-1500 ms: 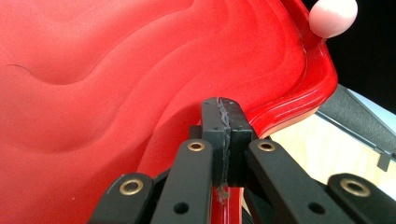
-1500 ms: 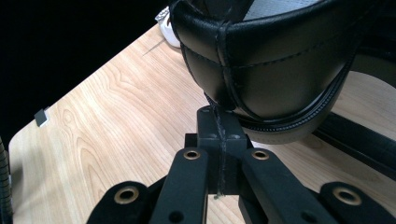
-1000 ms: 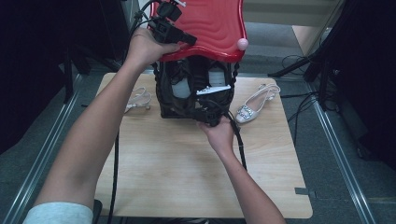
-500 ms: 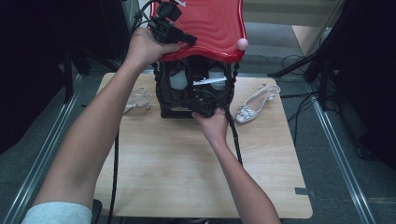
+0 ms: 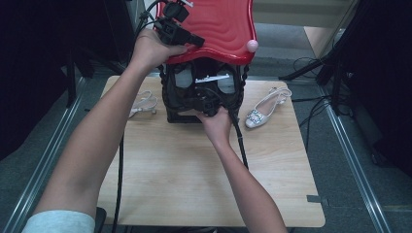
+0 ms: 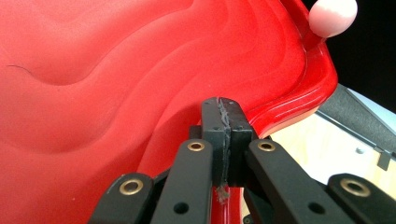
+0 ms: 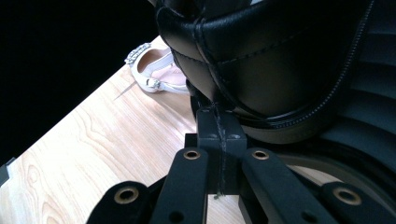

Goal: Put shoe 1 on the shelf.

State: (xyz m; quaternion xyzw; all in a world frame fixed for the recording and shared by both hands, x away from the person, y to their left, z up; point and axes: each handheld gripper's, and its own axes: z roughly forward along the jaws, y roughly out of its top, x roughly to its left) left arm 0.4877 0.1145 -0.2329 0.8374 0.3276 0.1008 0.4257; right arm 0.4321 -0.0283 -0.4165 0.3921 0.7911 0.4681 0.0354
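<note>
A black ribbed case [image 5: 169, 99] stands on the wooden table [image 5: 194, 184], and its red wavy lid [image 5: 218, 24] is lifted. My left gripper [image 5: 194, 40] is shut on the lid's rim [image 6: 289, 107] at its left side; in the left gripper view the jaws [image 6: 223, 105] are pressed together against the red surface. My right gripper [image 5: 206, 97] reaches into the case's open front. There its jaws [image 7: 220, 116] are shut on a thin black lace of a black leather shoe [image 7: 280, 60] that lies inside the case.
A pink knob [image 5: 252, 45] sits at the lid's right corner. One silver sandal [image 5: 143, 104] lies left of the case, another with a jewelled toe [image 5: 266, 109] to its right. Metal rails and cables flank the table.
My right hand has moved forward and a little left, deeper into the case's opening. The left gripper and the raised lid have stayed put.
</note>
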